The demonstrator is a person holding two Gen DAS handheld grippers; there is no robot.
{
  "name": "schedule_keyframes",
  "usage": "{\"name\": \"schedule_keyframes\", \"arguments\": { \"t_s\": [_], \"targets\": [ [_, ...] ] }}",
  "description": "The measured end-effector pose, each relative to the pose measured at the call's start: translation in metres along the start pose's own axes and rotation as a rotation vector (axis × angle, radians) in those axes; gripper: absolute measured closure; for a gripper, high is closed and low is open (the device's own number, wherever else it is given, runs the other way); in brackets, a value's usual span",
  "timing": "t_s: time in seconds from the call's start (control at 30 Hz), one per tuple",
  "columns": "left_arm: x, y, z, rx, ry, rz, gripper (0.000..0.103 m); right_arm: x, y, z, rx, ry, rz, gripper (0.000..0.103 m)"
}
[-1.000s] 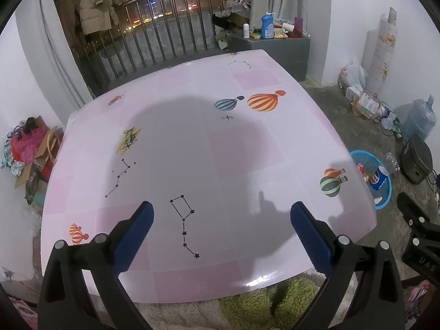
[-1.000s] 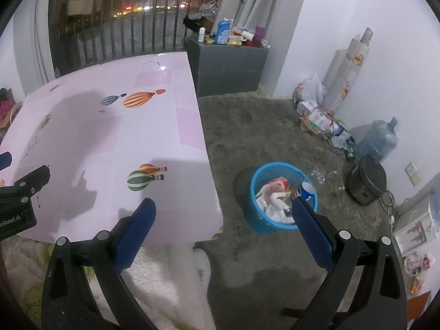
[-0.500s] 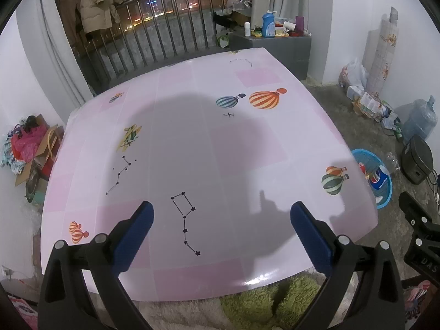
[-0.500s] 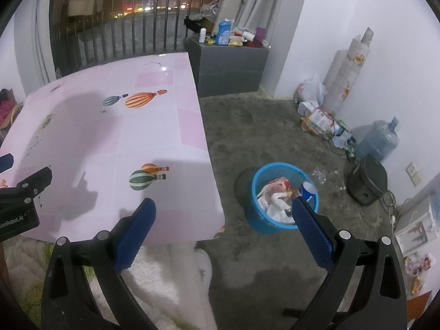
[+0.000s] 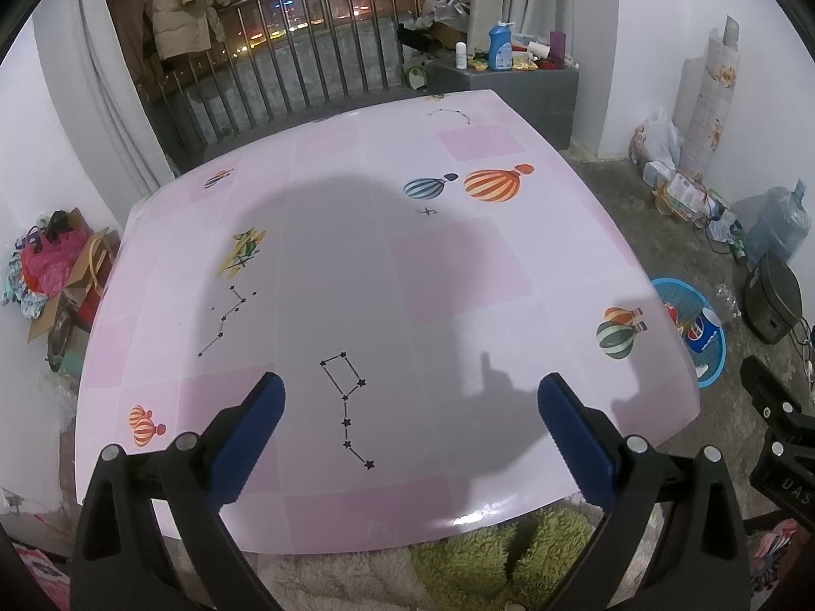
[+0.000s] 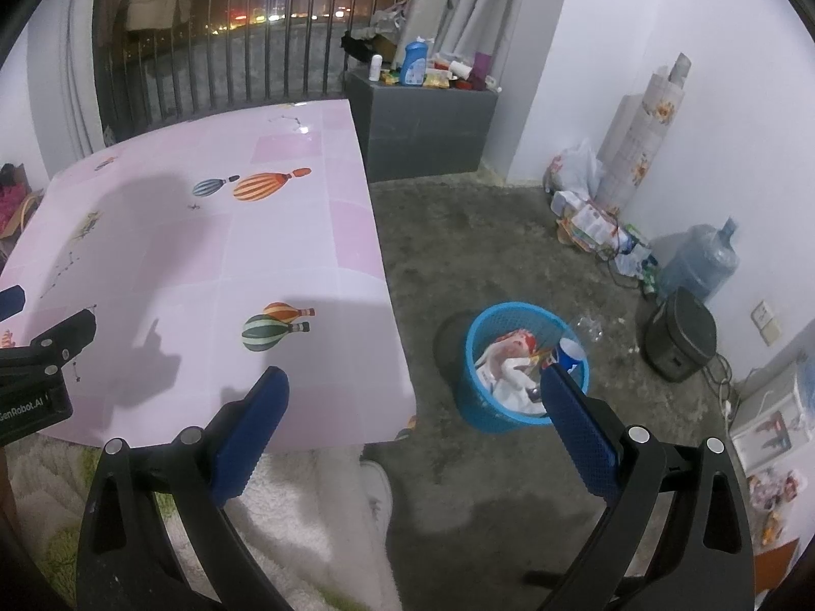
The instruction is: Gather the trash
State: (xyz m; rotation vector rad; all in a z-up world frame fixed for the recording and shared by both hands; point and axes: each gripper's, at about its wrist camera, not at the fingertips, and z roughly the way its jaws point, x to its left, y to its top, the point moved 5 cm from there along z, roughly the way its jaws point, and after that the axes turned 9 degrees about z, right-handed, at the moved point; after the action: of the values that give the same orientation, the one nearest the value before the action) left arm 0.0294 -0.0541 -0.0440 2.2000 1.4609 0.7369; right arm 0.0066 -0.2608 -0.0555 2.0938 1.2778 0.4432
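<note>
Left wrist view shows your left hand-held gripper [image 5: 410,410] spread wide and empty above the near edge of the pink glossy worktop printed with balloons and star patterns [image 5: 356,265]; nothing lies on that surface, so it seems you hold it there only in waiting. Your right hand-held gripper [image 6: 413,407], also wide and carrying nothing, hangs past the worktop's near right corner, aimed toward the floor, probably because the collecting point is there. That round blue plastic mesh basket [image 6: 489,410] stands on the grey concrete floor [image 6: 484,234], just off the worktop's right edge. It looks about full: crumpled white wrappers [image 6: 509,382], a red packet, and a blue cup tilted against its rim. Judging by this, collection looks finished or nearly so.
</note>
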Motion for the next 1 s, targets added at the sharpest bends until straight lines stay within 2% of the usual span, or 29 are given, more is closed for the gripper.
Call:
{"name": "schedule_keyframes", "arguments": {
  "t_s": [1.0],
  "targets": [
    [0.0033, 0.0006, -0.0031, 0.000, 0.003, -0.011, 0.006, 0.0038, -0.0019, -0.0012, -0.003, -0.005, 0.003, 0.008]
  ]
}}
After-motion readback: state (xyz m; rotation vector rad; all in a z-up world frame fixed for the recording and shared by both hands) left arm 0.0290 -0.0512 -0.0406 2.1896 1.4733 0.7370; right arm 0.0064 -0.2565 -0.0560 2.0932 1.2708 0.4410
